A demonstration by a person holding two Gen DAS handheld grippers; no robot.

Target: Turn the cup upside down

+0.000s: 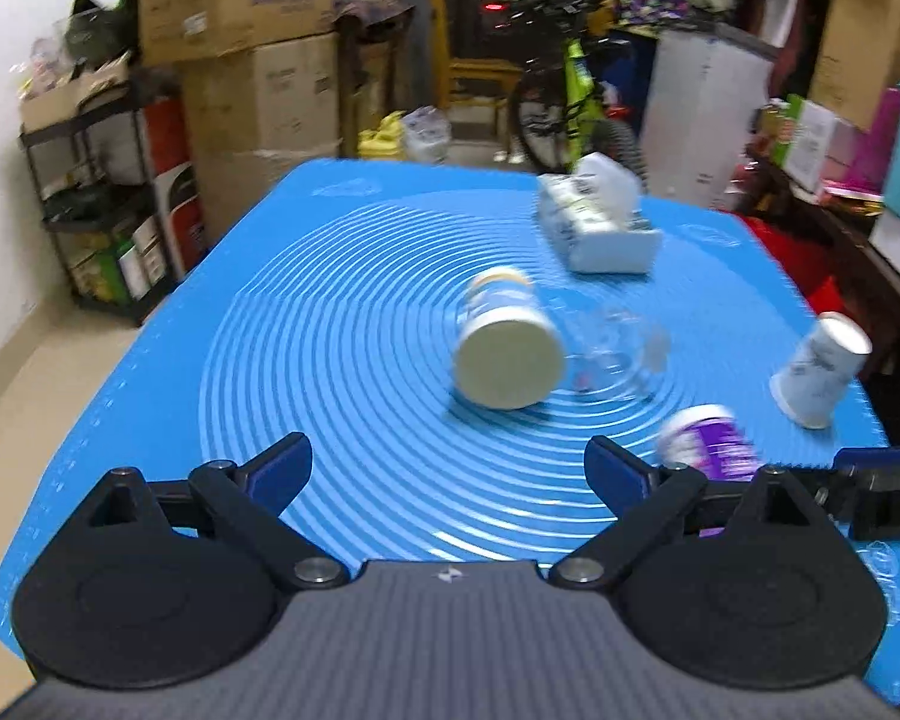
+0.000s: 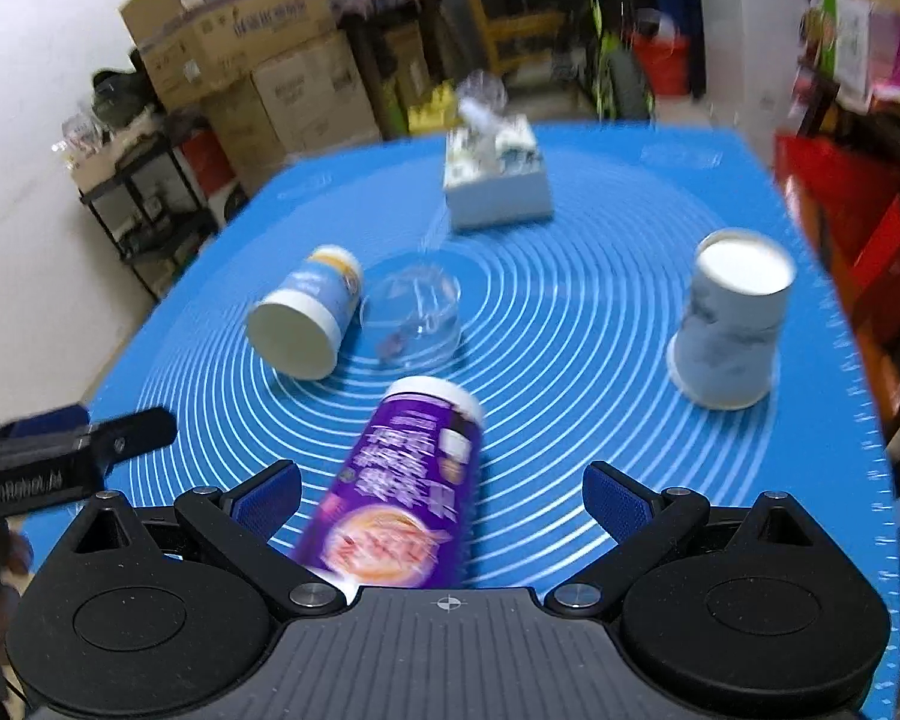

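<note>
A purple cup (image 2: pixel 405 492) lies on its side on the blue mat (image 2: pixel 570 330), between the open fingers of my right gripper (image 2: pixel 444 498), not clamped; it also shows in the left wrist view (image 1: pixel 711 441). A blue-and-yellow cup (image 1: pixel 507 348) lies on its side mid-mat, its base toward me, also in the right wrist view (image 2: pixel 306 318). A clear glass cup (image 1: pixel 618 348) sits beside it, seen too in the right wrist view (image 2: pixel 411 312). A white paper cup (image 2: pixel 732 318) stands upside down at the right (image 1: pixel 822 369). My left gripper (image 1: pixel 450 474) is open and empty above the mat.
A white tissue box (image 1: pixel 597 222) stands at the mat's far side (image 2: pixel 498 180). The right gripper's finger (image 1: pixel 882 480) shows at the left view's right edge. Cardboard boxes (image 1: pixel 252 48), a black shelf (image 1: pixel 102 210) and a bicycle (image 1: pixel 570 96) are beyond the table.
</note>
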